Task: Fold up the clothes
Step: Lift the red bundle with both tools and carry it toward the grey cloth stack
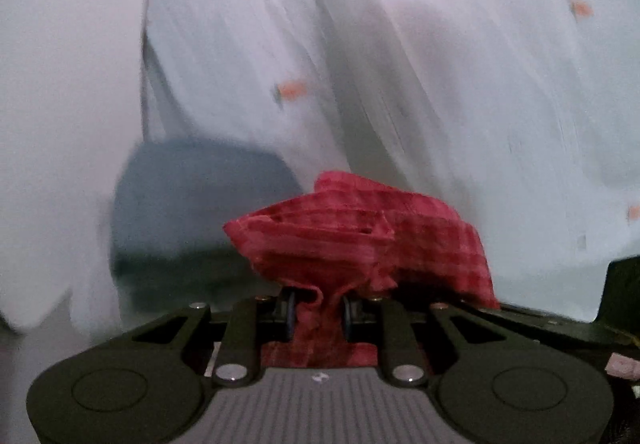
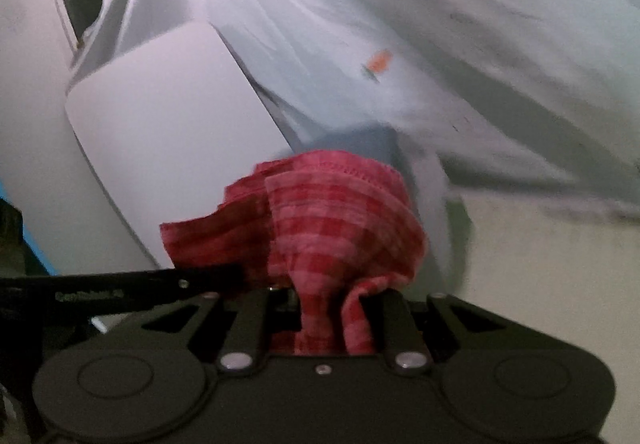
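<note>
Left gripper (image 1: 320, 308), right gripper (image 2: 332, 304) — jaws nearly closed, pinching red checked cloth (image 2: 340, 219).

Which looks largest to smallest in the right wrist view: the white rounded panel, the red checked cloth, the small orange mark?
1. White rounded panel
2. Red checked cloth, though nearness to the camera enlarges it
3. Small orange mark

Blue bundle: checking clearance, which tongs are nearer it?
Left, probably. The blue bundle looms large just ahead-left of the left tongs; from the right tongs it shows small, beyond the red cloth both hold.
</note>
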Available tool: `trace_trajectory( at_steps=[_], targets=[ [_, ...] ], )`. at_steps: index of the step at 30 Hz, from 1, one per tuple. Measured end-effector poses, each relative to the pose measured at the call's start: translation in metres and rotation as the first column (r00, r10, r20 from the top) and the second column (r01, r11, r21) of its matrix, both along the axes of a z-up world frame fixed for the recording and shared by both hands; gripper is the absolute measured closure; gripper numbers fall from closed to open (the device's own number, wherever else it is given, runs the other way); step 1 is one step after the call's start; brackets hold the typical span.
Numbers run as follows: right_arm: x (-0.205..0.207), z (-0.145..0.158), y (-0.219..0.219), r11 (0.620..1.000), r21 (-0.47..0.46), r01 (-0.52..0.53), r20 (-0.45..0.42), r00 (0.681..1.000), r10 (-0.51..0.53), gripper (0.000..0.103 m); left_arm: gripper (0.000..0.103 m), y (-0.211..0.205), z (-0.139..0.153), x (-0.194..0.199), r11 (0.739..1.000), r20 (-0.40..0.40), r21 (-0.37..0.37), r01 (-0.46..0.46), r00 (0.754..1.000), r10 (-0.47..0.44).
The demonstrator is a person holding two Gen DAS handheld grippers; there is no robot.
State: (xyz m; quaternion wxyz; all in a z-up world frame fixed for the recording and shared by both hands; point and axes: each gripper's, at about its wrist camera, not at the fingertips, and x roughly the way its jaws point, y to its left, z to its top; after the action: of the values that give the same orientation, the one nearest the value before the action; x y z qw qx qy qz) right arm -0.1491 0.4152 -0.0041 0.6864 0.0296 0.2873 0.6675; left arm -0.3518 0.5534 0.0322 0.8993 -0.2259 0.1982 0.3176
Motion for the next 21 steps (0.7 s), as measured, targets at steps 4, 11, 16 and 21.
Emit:
trace_trajectory(
  at_steps=[4,11,16,21],
  targets=[
    [0.022,0.036,0.06,0.997,0.069,-0.032,-0.001,0.999,0.033,0.086,0.081,0.055,0.025,0.001,0.997,0.072,0.045,-0.065,0.995,0.061],
    [0.053,0.052,0.154,0.993,0.086,-0.082,0.001,0.997,0.083,0.084,0.081,0.138,0.024,0.017,0.981,0.096,0.043,-0.187,0.979,0.182],
    [0.064,0.023,0.203,0.997,-0.011,-0.07,0.063,0.995,0.071,0.076,0.082,0.183,-0.01,0.031,0.962,0.019,0.001,-0.272,0.962,0.272],
    [0.086,-0.013,0.219,0.994,-0.108,0.013,0.057,0.998,-0.007,0.033,0.045,0.193,-0.049,0.035,0.958,0.014,-0.102,-0.267,0.963,0.269]
  ],
)
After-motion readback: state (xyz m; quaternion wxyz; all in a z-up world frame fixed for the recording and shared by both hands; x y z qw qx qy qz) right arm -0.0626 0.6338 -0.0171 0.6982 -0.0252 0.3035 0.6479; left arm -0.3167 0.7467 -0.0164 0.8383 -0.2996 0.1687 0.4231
